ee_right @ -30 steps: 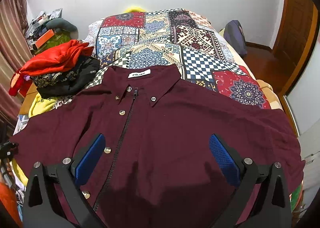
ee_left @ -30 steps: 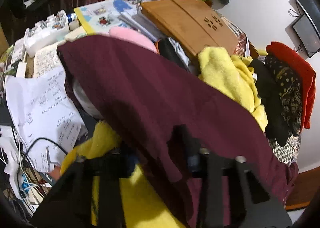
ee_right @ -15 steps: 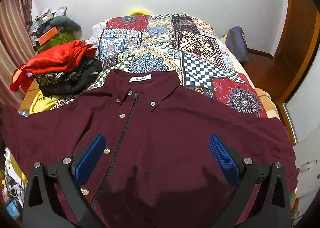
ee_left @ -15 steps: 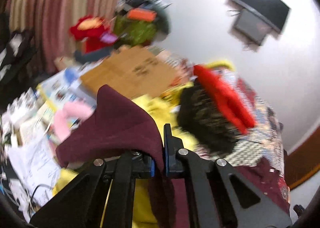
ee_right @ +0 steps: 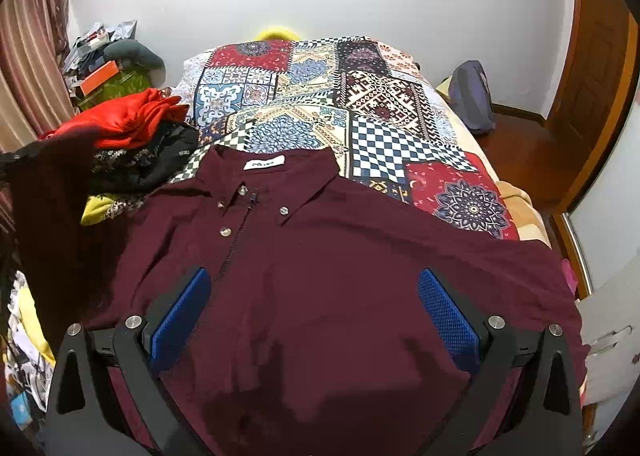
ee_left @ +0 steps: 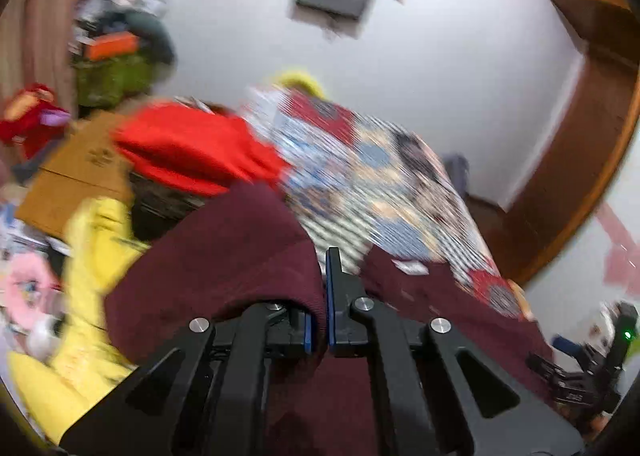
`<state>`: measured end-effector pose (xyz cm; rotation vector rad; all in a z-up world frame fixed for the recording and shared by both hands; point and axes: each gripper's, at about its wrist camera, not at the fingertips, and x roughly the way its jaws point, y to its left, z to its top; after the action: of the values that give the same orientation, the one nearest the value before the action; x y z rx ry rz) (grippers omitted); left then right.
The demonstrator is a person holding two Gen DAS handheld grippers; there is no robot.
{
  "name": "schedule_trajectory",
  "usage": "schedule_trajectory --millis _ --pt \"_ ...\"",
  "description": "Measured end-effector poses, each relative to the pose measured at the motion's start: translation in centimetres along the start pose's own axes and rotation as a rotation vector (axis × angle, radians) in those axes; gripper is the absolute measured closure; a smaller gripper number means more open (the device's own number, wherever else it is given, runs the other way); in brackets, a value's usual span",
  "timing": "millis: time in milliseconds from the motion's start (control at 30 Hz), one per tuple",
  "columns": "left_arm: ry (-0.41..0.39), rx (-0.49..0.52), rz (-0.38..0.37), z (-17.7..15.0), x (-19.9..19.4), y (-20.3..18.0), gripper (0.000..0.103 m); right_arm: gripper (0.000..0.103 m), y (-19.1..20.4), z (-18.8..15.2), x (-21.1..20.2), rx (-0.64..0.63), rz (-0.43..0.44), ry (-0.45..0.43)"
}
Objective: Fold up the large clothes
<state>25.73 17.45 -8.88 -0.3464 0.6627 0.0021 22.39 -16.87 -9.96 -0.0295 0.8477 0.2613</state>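
Observation:
A maroon button shirt [ee_right: 320,276] lies face up on the patchwork bed cover [ee_right: 360,103], collar toward the far wall. My right gripper [ee_right: 312,308] is open and empty, hovering over the shirt's chest. My left gripper [ee_left: 322,296] is shut on the shirt's left sleeve [ee_left: 224,264] and holds it lifted. That raised sleeve shows at the left edge of the right wrist view [ee_right: 48,183]. The left wrist view is blurred by motion.
A pile of red [ee_right: 124,119], black and yellow clothes sits on the bed's left side beside the shirt. Cluttered boxes and papers [ee_left: 80,171] lie further left. A dark bag [ee_right: 472,95] lies at the bed's right edge. A wooden door [ee_right: 600,95] stands at right.
My left gripper has closed on the sleeve, lifted it and swung toward the bed. The sleeve has risen from the side clutter. The right gripper has stayed open over the shirt.

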Motion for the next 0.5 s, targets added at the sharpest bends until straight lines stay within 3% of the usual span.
schedule_trajectory --millis 233,367,500 --pt "0.231 0.137 -0.098 -5.9 6.3 -8.2 0.099 0.000 -1.6 -1.1 0.6 -0.012 -0.022 0.038" --pt "0.353 0.191 -0.105 -9.6 8.6 -10.0 0.099 0.000 -2.3 -1.9 0.9 -0.006 -0.024 0.060" --pt "0.461 0.210 -0.118 -12.4 10.3 -10.7 0.091 0.000 -2.4 -2.3 1.2 -0.010 -0.025 0.080"
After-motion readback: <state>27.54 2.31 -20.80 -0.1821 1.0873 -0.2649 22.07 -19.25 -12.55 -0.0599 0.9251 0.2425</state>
